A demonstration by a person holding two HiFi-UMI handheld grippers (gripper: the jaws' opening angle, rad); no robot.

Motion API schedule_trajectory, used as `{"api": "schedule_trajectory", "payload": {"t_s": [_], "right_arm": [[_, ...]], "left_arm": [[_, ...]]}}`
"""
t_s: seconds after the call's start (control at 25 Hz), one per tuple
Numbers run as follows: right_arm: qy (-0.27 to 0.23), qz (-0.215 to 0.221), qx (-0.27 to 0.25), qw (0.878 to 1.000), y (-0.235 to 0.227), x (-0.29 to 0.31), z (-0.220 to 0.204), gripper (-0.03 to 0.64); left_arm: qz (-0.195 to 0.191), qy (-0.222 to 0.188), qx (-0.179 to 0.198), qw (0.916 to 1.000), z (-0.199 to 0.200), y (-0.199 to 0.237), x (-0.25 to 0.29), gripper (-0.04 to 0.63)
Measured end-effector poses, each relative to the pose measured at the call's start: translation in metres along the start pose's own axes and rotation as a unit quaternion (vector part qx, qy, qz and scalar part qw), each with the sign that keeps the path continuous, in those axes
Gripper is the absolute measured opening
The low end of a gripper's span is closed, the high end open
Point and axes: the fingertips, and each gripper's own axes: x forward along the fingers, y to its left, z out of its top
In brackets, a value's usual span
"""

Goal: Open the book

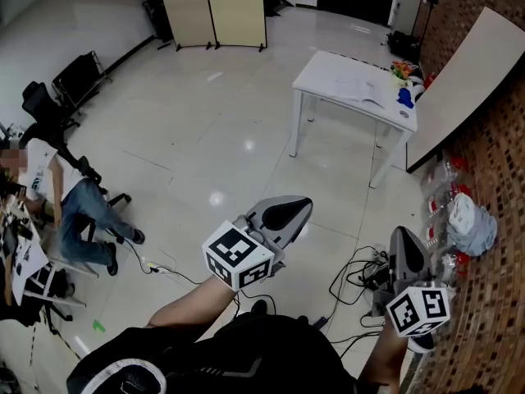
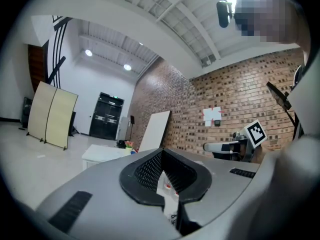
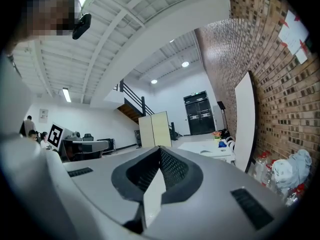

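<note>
A white table (image 1: 328,79) stands far off across the shiny floor. On it lies a flat white thing (image 1: 362,97) that may be the book; it is too small to tell. My left gripper (image 1: 297,209) is held level in the air at the picture's middle, jaws together, nothing in them. My right gripper (image 1: 402,238) hovers lower right, also shut and empty. In the left gripper view the left gripper (image 2: 161,154) points toward the table (image 2: 102,154) and a brick wall. In the right gripper view the right gripper (image 3: 160,151) faces the same table (image 3: 205,148).
A large white board (image 1: 459,80) leans on the brick wall right of the table. Bottles and a pale bag (image 1: 472,224) lie by the wall. Cables (image 1: 361,277) sprawl on the floor near my feet. A seated person (image 1: 74,212) is at far left; a folding screen (image 1: 221,6) stands behind.
</note>
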Motion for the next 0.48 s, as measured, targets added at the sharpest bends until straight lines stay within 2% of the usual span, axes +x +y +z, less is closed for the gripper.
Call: {"api": "schedule_trajectory", "payload": {"t_s": [0.48], "right_arm": [[0.004,-0.004,0.009,1.000,-0.0088,0.0054,-0.0008,0.003]], "left_arm": [[0.000,0.004,-0.004,1.0000,0.0010,0.0033,0.0106,-0.002]]}}
